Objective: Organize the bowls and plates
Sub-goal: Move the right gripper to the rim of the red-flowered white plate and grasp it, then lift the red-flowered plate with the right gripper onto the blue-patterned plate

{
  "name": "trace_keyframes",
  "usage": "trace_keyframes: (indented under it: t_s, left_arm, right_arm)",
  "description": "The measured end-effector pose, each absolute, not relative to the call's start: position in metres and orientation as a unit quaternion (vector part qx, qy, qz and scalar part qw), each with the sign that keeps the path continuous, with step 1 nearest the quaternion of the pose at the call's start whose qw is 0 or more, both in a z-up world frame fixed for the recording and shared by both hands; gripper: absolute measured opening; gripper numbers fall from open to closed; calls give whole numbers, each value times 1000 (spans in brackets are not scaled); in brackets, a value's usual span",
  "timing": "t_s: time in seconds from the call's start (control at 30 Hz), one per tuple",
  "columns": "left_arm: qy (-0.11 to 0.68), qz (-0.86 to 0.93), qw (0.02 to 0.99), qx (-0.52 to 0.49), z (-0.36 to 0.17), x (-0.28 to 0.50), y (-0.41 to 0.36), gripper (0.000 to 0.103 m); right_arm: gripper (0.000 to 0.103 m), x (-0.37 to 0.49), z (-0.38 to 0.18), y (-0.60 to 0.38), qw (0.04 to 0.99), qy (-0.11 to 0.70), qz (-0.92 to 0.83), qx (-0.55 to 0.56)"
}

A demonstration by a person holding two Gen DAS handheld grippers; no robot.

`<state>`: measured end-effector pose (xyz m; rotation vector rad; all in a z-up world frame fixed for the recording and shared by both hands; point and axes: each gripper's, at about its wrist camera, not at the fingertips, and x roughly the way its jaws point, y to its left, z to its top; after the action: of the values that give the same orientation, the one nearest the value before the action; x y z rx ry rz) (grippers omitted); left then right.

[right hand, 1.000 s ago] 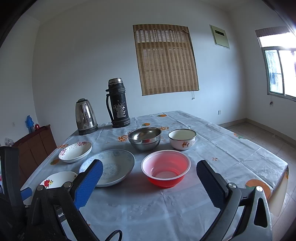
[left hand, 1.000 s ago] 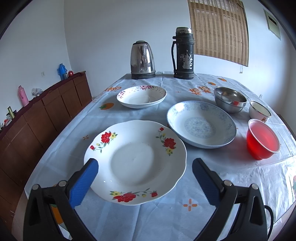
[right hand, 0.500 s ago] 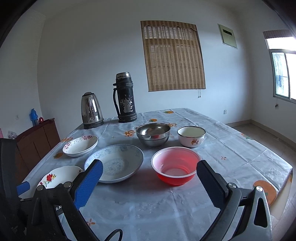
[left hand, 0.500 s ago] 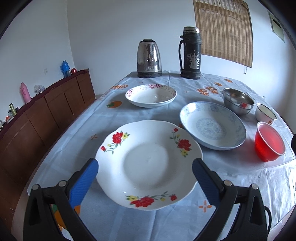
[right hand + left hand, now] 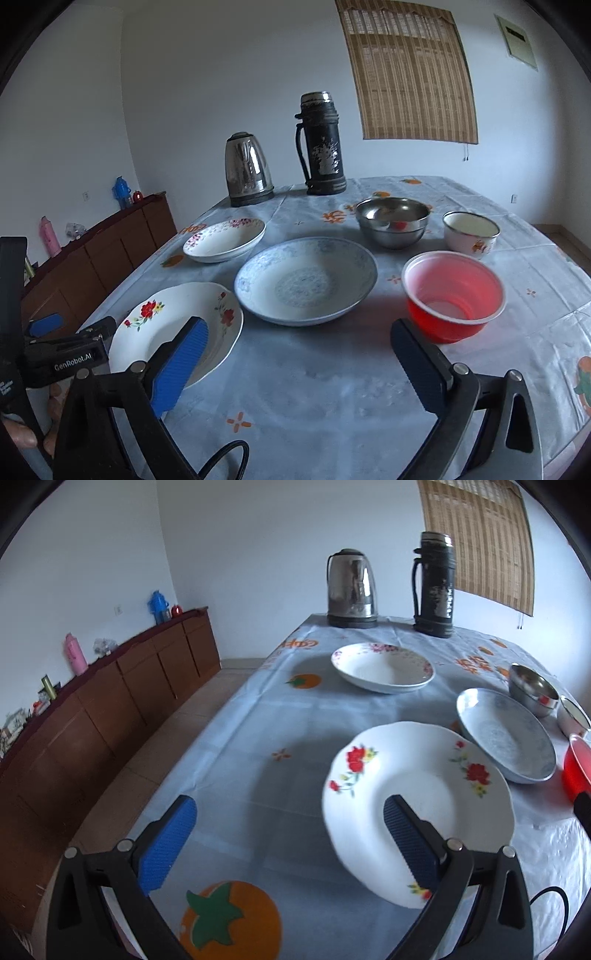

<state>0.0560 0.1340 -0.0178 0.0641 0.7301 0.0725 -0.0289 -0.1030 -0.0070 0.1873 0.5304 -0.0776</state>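
A white plate with red flowers (image 5: 417,797) lies on the tablecloth near the front. My left gripper (image 5: 288,805) is open, its right finger over that plate's left part and its left finger over bare cloth. Behind it sit a blue-patterned plate (image 5: 306,280) and a pink-rimmed plate (image 5: 225,240). My right gripper (image 5: 299,328) hangs over the cloth in front of the blue-patterned plate, its jaws closing with nothing between them. A red plastic bowl (image 5: 454,295) stands just beyond its right finger. Farther back are a steel bowl (image 5: 393,221) and a small enamel bowl (image 5: 471,232).
A steel kettle (image 5: 247,170) and a dark thermos (image 5: 321,144) stand at the table's far end. A brown sideboard (image 5: 110,709) runs along the left wall, with floor between it and the table's left edge. A hand (image 5: 22,435) holds the left gripper.
The left gripper has swung left, so the flowered plate now lies under its right finger instead of between both. The right gripper tipped down toward the table and its jaws narrowed a little.
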Motion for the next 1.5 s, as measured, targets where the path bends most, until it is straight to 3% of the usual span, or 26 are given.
trace_keyframes:
  t_s: [0.07,0.2,0.33,0.7,0.93,1.2,1.27,1.5]
  left_arm:
    - [369,25,929,19,-20,63,139,103]
    - [391,-5,920,10,-26,78,139,100]
    - [413,-22,910,13,-35,94,134,88]
    - [451,-71,890,2,-54,111,123,54]
    - [459,-82,884,-2,-58,115,122,49]
    - [462,-107,880,-21,-61,116,121,40]
    - [461,-108,881,-22,-61,116,120,39]
    - [456,-108,883,-27,-61,115,119,36]
  right_arm:
    - [77,-18,-16,-100,952,287,-18,105]
    - [76,-2,-30,-94,938,323,15,123]
    - [51,11,-40,-81,928,351,36,120]
    - [49,31,-51,-71,913,377,61,143]
    - [49,38,-54,-66,912,380,63,139]
    - [36,48,-61,-57,904,402,76,128]
    - [27,49,-61,-53,903,404,82,120]
    - [27,53,-61,-49,905,406,74,104]
